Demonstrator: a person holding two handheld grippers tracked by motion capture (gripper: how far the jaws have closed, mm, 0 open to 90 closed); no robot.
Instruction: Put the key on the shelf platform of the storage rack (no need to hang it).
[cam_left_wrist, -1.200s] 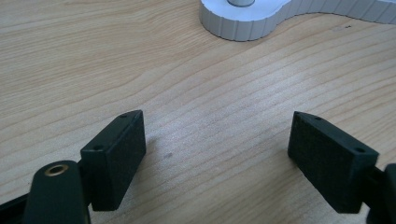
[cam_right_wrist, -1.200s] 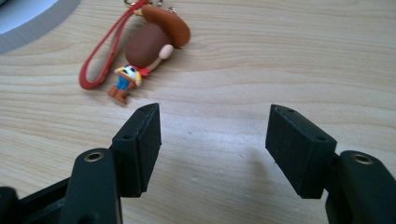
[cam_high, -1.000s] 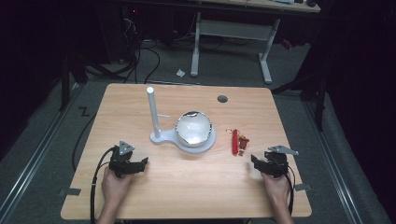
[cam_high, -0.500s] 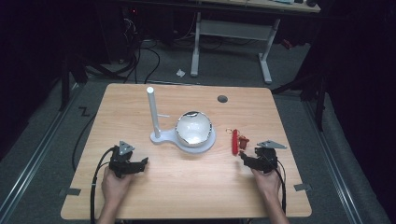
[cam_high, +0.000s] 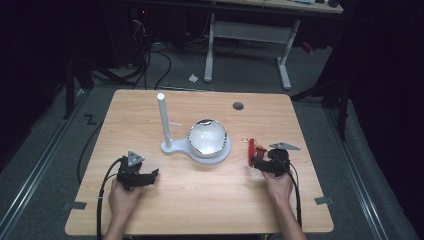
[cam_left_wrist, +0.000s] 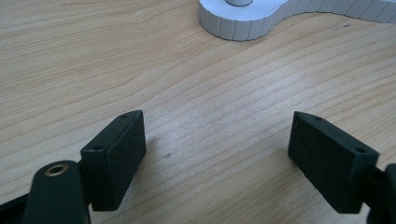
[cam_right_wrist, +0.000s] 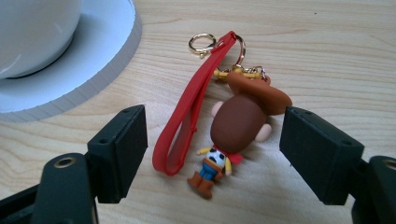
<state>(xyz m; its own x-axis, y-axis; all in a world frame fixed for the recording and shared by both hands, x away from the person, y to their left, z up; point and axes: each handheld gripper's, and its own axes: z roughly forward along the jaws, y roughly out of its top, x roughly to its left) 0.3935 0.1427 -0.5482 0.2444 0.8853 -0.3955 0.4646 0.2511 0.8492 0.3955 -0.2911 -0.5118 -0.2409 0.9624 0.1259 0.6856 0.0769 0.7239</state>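
A keychain (cam_high: 251, 150) lies on the wooden table, right of the white stand (cam_high: 172, 148). It has a red strap (cam_right_wrist: 187, 116), gold rings and a small cowboy figure (cam_right_wrist: 238, 126) with a brown hat. My right gripper (cam_high: 256, 162) rests on the table with its jaws on either side of the keychain (cam_right_wrist: 212, 149). They have just been opening, and the pads do not touch the keychain. My left gripper (cam_high: 152, 175) rests at the front left, open (cam_left_wrist: 217, 158) over bare wood.
The white stand carries an upright post (cam_high: 162, 120) and a shiny round bowl (cam_high: 206, 137) on its disc. Its ribbed base edge (cam_left_wrist: 243, 23) lies ahead of the left jaws and at the upper left (cam_right_wrist: 93, 60) of the right jaws. A cable hole (cam_high: 238, 106) sits at the table's back.
My right gripper has slid left across the table to the keychain, and its jaws stand wider apart. The left gripper has stayed where it was.
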